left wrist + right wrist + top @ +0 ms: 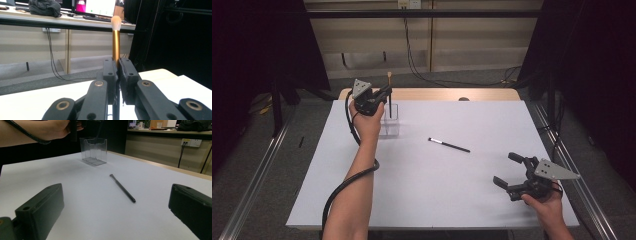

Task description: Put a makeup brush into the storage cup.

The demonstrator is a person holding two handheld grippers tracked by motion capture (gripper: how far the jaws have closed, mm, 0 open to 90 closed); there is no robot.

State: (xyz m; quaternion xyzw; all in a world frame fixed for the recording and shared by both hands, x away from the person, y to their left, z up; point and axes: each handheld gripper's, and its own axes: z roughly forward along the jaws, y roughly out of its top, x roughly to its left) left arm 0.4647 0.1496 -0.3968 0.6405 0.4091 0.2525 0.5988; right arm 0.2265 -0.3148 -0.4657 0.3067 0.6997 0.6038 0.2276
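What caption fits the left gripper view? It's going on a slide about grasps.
Left tool shut on an upright makeup brush, gold handle and pale bristles rising above the jaws.

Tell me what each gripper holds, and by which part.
The left gripper is shut on the makeup brush, clamping its gold handle below the bristles, upright over the clear holder. The right gripper is open and holds nothing.

Jaws: own two black jaws stand wide apart at the bottom corners, nothing between them.
Table (82, 202): white, bare in front.
Black brush (122, 188): lies flat, centre, pointing away.
Clear box (93, 151): upright, beyond the brush, well apart.
Left hand (50, 130): above the box, top left.
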